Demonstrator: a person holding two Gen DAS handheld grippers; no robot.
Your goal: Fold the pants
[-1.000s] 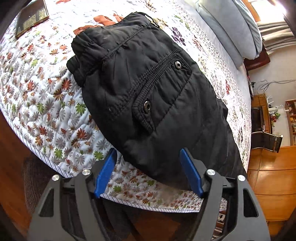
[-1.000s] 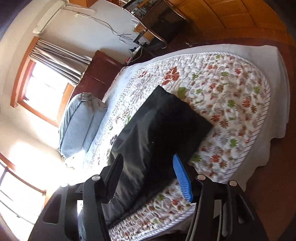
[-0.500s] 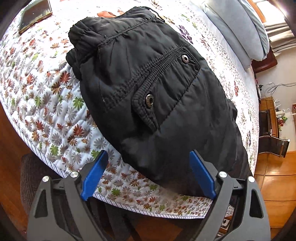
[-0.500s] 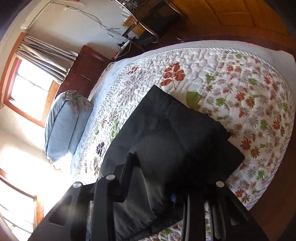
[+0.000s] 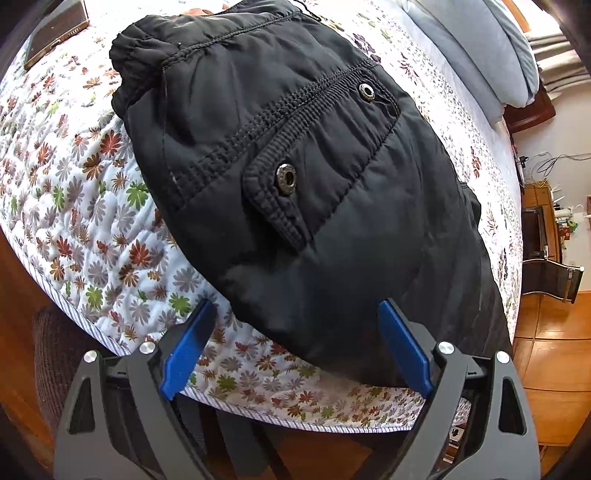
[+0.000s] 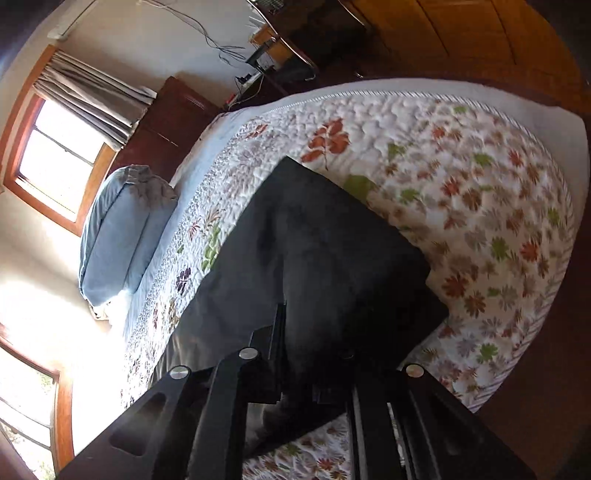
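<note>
Black padded pants [image 5: 303, 177] lie on a floral quilt [image 5: 85, 206], waistband at the far left, a snap pocket on top. My left gripper [image 5: 295, 339] is open, its blue fingers [image 5: 184, 347] on either side of the near edge of the pants at the seat. In the right wrist view the leg part of the pants [image 6: 325, 258] lies folded on the quilt [image 6: 480, 206]. My right gripper [image 6: 314, 350] has its jaws drawn close on the dark cloth; the fingertips are dark and partly hidden by it.
A blue pillow [image 5: 476, 48] lies at the head of the bed, also in the right wrist view [image 6: 118, 236]. A phone or tablet [image 5: 55, 33] lies on the quilt at the far left. Wooden floor [image 5: 546, 369], a desk and chair [image 5: 550, 273] stand beyond the bed.
My left gripper has moved closer to the seat edge of the pants, still open. My right gripper has moved onto the pants leg and its jaws have narrowed around the cloth.
</note>
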